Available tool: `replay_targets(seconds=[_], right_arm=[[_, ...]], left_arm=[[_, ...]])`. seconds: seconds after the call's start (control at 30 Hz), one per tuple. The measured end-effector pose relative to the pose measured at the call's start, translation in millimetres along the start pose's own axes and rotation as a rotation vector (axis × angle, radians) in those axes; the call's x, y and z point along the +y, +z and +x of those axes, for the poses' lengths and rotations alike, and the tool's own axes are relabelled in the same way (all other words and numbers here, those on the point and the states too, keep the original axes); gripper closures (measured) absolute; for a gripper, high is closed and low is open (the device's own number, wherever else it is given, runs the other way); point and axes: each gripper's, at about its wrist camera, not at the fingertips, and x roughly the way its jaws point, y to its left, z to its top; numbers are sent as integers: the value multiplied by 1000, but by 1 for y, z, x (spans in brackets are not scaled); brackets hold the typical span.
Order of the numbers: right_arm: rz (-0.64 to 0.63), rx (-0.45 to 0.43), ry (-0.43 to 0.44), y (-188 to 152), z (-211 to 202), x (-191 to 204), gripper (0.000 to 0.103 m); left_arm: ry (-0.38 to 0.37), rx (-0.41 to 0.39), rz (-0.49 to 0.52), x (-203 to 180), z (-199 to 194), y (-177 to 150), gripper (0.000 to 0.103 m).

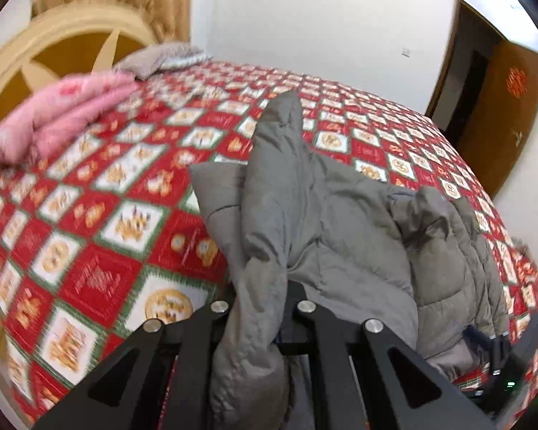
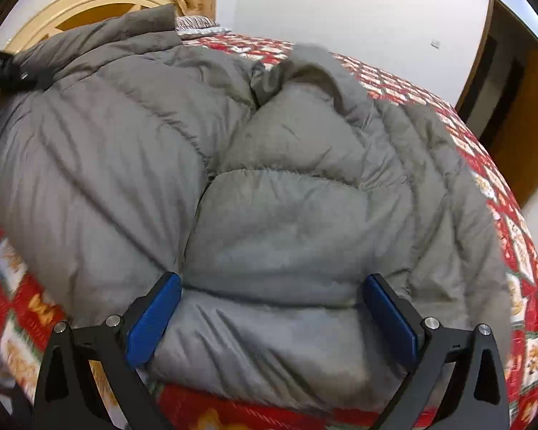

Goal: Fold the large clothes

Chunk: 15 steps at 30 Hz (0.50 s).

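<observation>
Jacket [image 2: 269, 186], grey quilted down, lies heaped on the red patterned bed [image 1: 100, 222], and its bulk sits straight ahead of my right fingers and to the right of my left ones. Left gripper [image 1: 258, 308]: fingers drawn in narrow and clamped on a twisted strip of the jacket, likely a sleeve or a front edge, which runs up and away from me along the finger axis while the loose end hangs back toward the camera. Right gripper [image 2: 270, 308]: blue pads [image 2: 154, 322] spread wide, one on each side of a puffy panel at the near edge of the jacket; the fabric bulges between them and seems to touch both pads, but nothing is pinched yet. The jacket's long axis seems to run away from me toward the headboard [image 1: 53, 46], though the heap makes this hard to tell. Judgement: the right gripper is nearer the main body, so it needs to close on that near edge before any fold. Both grippers are pitched downward over the bed's near side. Pink folded garment [image 1: 57, 114] lies well apart, by the headboard.
</observation>
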Motion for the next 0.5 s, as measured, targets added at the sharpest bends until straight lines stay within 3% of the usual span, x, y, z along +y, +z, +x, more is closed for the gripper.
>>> replay_targets(seconds=[0.1, 0.23, 0.5], right_arm=[[10, -44, -39, -3, -27, -29, 2], [142, -66, -68, -16, -49, -85, 2], [305, -13, -175, -42, -40, -164, 2]], left_arm=[[9, -46, 60, -25, -9, 11, 95], [-34, -113, 157, -75, -28, 22, 95], [-92, -180, 363, -180, -52, 15, 95]])
